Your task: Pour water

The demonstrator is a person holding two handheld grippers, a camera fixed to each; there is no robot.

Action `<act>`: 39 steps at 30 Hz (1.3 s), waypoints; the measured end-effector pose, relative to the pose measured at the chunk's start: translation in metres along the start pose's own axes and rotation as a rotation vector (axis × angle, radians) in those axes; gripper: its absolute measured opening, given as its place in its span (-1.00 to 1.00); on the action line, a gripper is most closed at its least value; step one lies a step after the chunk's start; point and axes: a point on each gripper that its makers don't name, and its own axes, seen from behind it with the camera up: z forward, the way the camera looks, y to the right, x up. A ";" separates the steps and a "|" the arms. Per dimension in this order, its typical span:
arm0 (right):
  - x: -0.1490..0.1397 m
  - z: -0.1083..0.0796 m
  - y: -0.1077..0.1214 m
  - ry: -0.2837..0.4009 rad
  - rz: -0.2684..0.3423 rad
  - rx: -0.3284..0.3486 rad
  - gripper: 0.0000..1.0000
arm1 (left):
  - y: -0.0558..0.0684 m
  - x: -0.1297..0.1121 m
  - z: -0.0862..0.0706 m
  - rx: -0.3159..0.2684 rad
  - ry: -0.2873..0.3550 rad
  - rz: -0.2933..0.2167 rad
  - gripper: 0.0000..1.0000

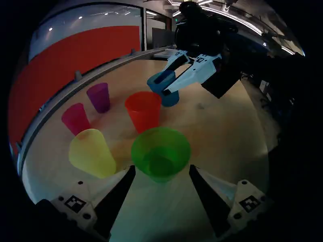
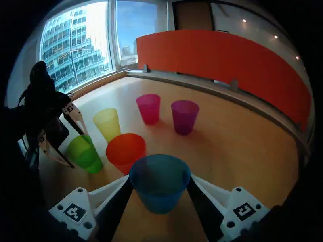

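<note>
**Two cameras facing across the cups**

We look from low behind the left gripper (image 1: 161, 166), close over the green cup (image 1: 160, 155), toward the right gripper (image 1: 163, 84) farther off. Our right gripper view looks the opposite way, close over the blue cup (image 2: 159, 183), toward the windows (image 2: 76, 48). Both views share the table (image 1: 226, 125) and the orange cup (image 1: 143, 109), yellow cup (image 1: 91, 155), pink cup (image 1: 75, 117) and purple cup (image 1: 99, 97).

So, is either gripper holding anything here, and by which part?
Both. The left gripper clamps the green cup by its side walls below the rim; the right gripper clamps the blue cup likewise.
</note>
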 end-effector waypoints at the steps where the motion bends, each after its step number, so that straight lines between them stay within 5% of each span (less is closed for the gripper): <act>1: -0.001 0.001 0.000 -0.001 -0.001 -0.002 0.80 | 0.000 -0.001 -0.001 0.000 0.000 -0.002 0.99; 18: -0.011 0.010 -0.002 0.005 -0.011 -0.008 0.81 | 0.003 0.000 -0.017 0.013 0.038 -0.014 0.99; 39: -0.030 -0.005 -0.005 -0.021 -0.016 -0.033 0.82 | 0.016 -0.001 -0.025 0.013 0.038 0.009 0.99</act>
